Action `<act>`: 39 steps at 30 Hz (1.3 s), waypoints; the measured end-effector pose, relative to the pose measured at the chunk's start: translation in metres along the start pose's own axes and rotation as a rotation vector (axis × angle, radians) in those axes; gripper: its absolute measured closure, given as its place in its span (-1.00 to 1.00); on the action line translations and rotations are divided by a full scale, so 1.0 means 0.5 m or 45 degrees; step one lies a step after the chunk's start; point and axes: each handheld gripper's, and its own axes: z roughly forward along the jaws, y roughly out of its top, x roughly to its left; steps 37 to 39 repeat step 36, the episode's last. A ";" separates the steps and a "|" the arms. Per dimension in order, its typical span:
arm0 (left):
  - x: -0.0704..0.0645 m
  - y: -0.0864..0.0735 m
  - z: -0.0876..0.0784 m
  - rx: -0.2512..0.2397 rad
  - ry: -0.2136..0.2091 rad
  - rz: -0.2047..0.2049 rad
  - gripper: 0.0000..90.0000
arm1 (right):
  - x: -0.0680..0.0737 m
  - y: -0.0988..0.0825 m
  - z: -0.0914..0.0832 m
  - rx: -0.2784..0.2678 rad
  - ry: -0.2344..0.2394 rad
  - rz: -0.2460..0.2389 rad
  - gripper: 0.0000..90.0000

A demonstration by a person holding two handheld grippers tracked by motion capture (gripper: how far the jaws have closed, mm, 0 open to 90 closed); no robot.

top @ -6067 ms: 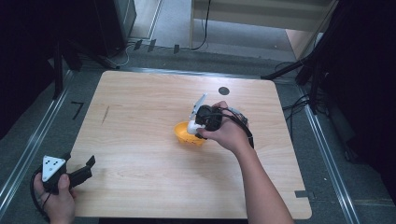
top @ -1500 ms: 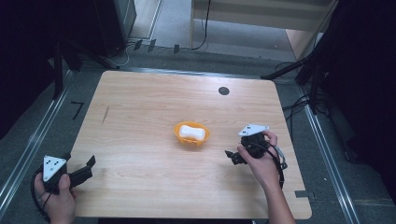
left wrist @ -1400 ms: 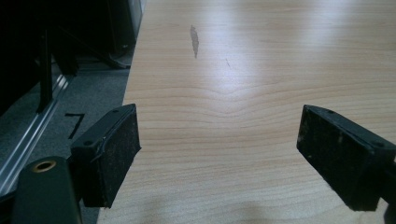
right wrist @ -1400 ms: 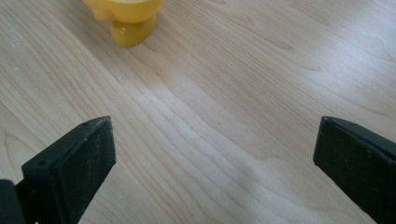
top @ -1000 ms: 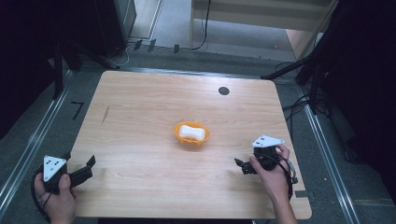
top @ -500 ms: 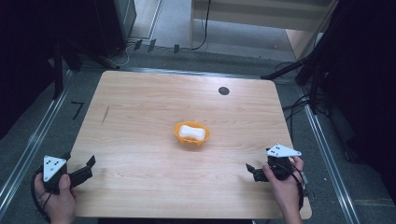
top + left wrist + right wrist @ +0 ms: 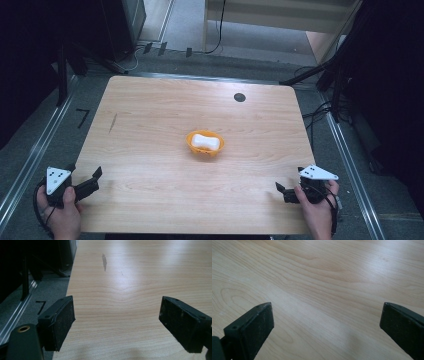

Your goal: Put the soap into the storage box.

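**Claw and bowl positions at the wooden counter**

Landmark: the orange bowl [image 7: 205, 144], near the middle of the counter [image 7: 150, 125]. It holds a white object [image 7: 205, 142] that lies inside the rim; its kind cannot be made out in the high view.

Left claw [image 7: 95, 175]: located at the near left corner of the counter, well apart from the bowl, on the person's side of it. The left hand [image 7: 62, 212] grips the body, and the grey three-cornered plate sits on top. In the left gripper view the left claw [image 7: 117, 322] has its jaws wide apart, with bare wood grain between them and nothing held. The lower parts of both jaws are cut off by the frame edge. A dark streak [image 7: 104, 261] marks the wood farther ahead.

Right claw [image 7: 280, 189]: located at the near right corner, well apart from the bowl. The right hand [image 7: 316, 207] covers much of the body, so the jaw tips are hard to resolve from above. In the right gripper view the right claw [image 7: 327, 325] has its jaws spread wide over bare wood, empty. The right jaw is partly cut off at the frame edge.

A small dark round spot [image 7: 239, 97] lies on the counter beyond the bowl.
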 end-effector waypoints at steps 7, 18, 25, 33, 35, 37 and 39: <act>0.000 0.000 -0.001 -0.002 0.003 -0.001 -0.70 | -0.016 -0.027 -0.020 -0.018 -0.027 0.026 -1.00; 0.000 -0.001 -0.001 -0.004 0.001 -0.004 -0.70 | -0.051 -0.090 -0.071 -0.076 -0.066 0.123 -1.00; 0.000 0.000 -0.001 -0.003 0.004 -0.002 -0.70 | -0.067 -0.118 -0.089 -0.135 -0.077 0.189 -1.00; 0.000 0.000 0.000 0.002 0.008 -0.003 -0.70 | -0.074 -0.130 -0.087 -0.192 -0.061 0.247 -1.00; 0.000 0.000 0.000 0.004 0.008 -0.002 -0.70 | -0.076 -0.131 -0.088 -0.203 -0.062 0.260 -1.00; 0.000 0.000 0.000 0.004 0.007 -0.002 -0.70 | -0.076 -0.131 -0.088 -0.211 -0.064 0.262 -1.00; 0.000 0.000 0.000 0.004 0.007 -0.002 -0.70 | -0.076 -0.131 -0.088 -0.211 -0.064 0.262 -1.00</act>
